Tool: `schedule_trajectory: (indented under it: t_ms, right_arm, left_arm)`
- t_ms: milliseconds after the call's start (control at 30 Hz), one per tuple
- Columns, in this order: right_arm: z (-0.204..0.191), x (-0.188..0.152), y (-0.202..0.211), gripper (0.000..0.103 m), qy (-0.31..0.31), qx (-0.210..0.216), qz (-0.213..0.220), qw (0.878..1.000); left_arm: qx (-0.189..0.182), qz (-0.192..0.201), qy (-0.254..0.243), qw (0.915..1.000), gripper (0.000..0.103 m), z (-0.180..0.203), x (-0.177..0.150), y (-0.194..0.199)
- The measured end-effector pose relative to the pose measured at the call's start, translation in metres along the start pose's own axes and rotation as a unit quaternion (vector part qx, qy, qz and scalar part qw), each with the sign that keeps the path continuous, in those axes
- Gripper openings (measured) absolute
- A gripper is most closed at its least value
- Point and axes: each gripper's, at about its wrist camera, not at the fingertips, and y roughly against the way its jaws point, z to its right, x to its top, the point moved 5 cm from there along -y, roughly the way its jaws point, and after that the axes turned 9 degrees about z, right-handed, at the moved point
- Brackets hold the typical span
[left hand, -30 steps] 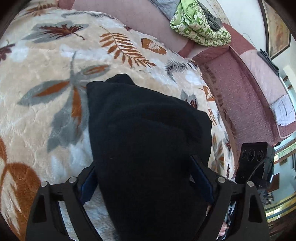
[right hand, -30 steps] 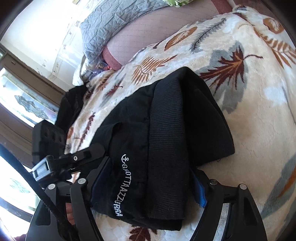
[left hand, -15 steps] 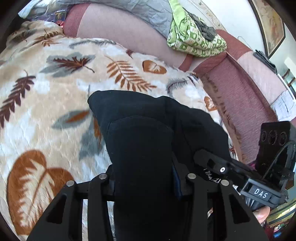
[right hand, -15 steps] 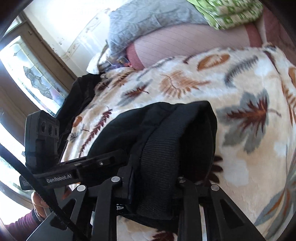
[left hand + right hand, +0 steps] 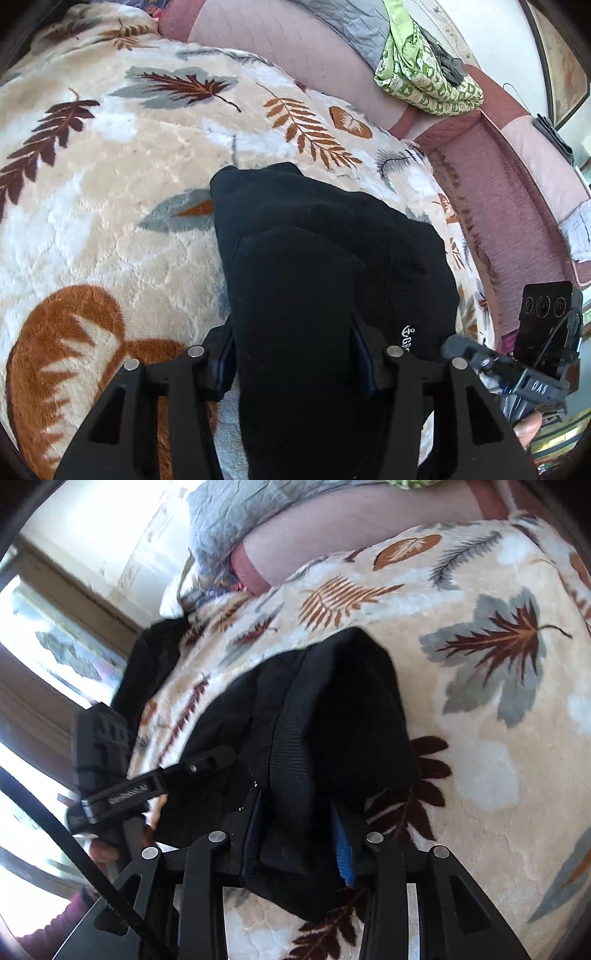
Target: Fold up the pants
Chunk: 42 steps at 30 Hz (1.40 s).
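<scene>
Cream plush blanket (image 5: 110,177) with brown and grey leaf prints covers the bed, and right in the middle of it sits the pair of black pants (image 5: 332,251), bunched into a thick folded bundle. Left tongs (image 5: 293,363) are clamped on the near end of that bundle, dark cloth packed tight between both blue-padded fingers and spilling over the top of them. From the right wrist camera, the right tongs (image 5: 295,843) are clenched on the pants (image 5: 332,716) too, gripping a ribbed band of the fabric, with a hanging edge drooping below the fingers over the blanket (image 5: 498,757). White lettering (image 5: 406,338) with a small anchor shows on the fabric beside the left tongs' right finger, partly hidden. The 2 tools work close together: the right tool's black body and camera block (image 5: 546,317) sit just off to the side in the left view, and the left tool (image 5: 103,760) shows likewise in the right view. Behind the bed runs a pink-red sofa (image 5: 498,184), with a green patterned cloth (image 5: 424,81) and a grey quilt (image 5: 354,26) draped on its back. Bright windows (image 5: 44,657) glare at the far left of the right view
</scene>
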Motion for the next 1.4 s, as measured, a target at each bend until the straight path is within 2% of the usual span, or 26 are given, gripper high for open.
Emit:
schedule_trajectory:
  t_ms: [33, 100, 200, 333, 400, 433, 500, 533, 567, 600, 633, 667, 700, 833, 1067, 1133, 1233, 1333, 1400]
  right_arm:
    - [0.001, 0.002, 0.005, 0.042, -0.002, 0.003, 0.008, 1.0]
    - [0.005, 0.003, 0.011, 0.056, 0.005, -0.01, 0.015, 1.0]
    - [0.012, -0.002, 0.01, 0.057, -0.008, -0.018, 0.014, 1.0]
    - [0.012, -0.009, -0.003, 0.057, -0.051, 0.023, -0.009, 0.998]
    - [0.009, -0.011, -0.017, 0.058, -0.06, 0.036, -0.023, 0.997]
    - [0.007, -0.01, -0.025, 0.06, -0.062, 0.044, -0.027, 0.997]
    - [0.005, -0.002, -0.041, 0.065, -0.076, 0.06, -0.029, 0.995]
    - [0.008, 0.003, -0.047, 0.065, -0.094, 0.066, -0.031, 0.993]
    - [0.01, 0.006, -0.05, 0.064, -0.108, 0.07, -0.031, 0.991]
    - [0.012, 0.01, -0.053, 0.049, -0.125, 0.074, -0.03, 0.989]
    - [0.015, 0.012, -0.053, 0.036, -0.132, 0.07, -0.029, 0.988]
    - [0.015, 0.013, -0.053, 0.028, -0.138, 0.071, -0.033, 0.987]
    - [0.014, 0.012, -0.05, 0.025, -0.139, 0.074, -0.034, 0.987]
    - [-0.015, 0.02, -0.03, 0.023, -0.084, 0.072, -0.025, 0.994]
    - [-0.068, 0.066, -0.01, 0.022, 0.016, 0.054, 0.014, 0.998]
    - [-0.065, 0.069, -0.016, 0.022, 0.01, 0.055, 0.017, 0.998]
    - [-0.047, 0.053, -0.03, 0.024, -0.003, 0.046, 0.0, 0.999]
    - [-0.022, 0.028, -0.04, 0.027, -0.031, 0.026, -0.028, 0.999]
    - [-0.009, 0.021, -0.036, 0.037, -0.058, 0.021, -0.04, 0.997]
  left_arm:
    - [-0.001, -0.001, -0.004, 1.0, 0.053, 0.0, 0.0, 0.0]
    - [-0.002, -0.001, -0.009, 1.0, 0.054, 0.001, 0.0, 0.003]
    - [-0.01, 0.004, -0.005, 0.9999, 0.055, 0.0, 0.001, 0.011]
    - [-0.011, 0.001, 0.015, 0.9998, 0.074, -0.009, 0.005, 0.012]
    - [-0.025, -0.015, 0.03, 0.9991, 0.077, -0.013, 0.007, 0.003]
    - [-0.031, -0.017, 0.031, 0.9989, 0.081, -0.013, 0.009, 0.0]
    - [-0.032, -0.023, 0.031, 0.9987, 0.082, -0.009, 0.013, -0.007]
    - [-0.027, -0.025, 0.032, 0.9988, 0.082, -0.007, 0.014, -0.009]
    - [-0.023, -0.025, 0.033, 0.9989, 0.071, -0.003, 0.015, -0.01]
    - [-0.027, -0.03, 0.032, 0.9987, 0.057, 0.001, 0.014, -0.011]
    - [-0.02, -0.036, 0.029, 0.9987, 0.047, 0.004, 0.012, -0.011]
    - [-0.01, -0.029, 0.021, 0.9993, 0.045, 0.009, 0.012, -0.009]
    - [-0.007, -0.024, 0.014, 0.9996, 0.044, 0.013, 0.013, -0.006]
    - [-0.004, -0.014, 0.003, 0.9999, 0.042, 0.025, 0.019, 0.006]
    - [-0.001, 0.01, 0.011, 0.9999, 0.042, 0.031, 0.046, 0.012]
    - [0.011, 0.01, 0.018, 0.9997, 0.042, 0.019, 0.049, 0.006]
    - [0.033, -0.009, 0.033, 0.9989, 0.042, -0.006, 0.039, -0.011]
    - [0.017, -0.006, 0.044, 0.9989, 0.051, -0.021, 0.034, -0.014]
    - [0.007, -0.011, 0.049, 0.9987, 0.052, -0.025, 0.035, -0.015]
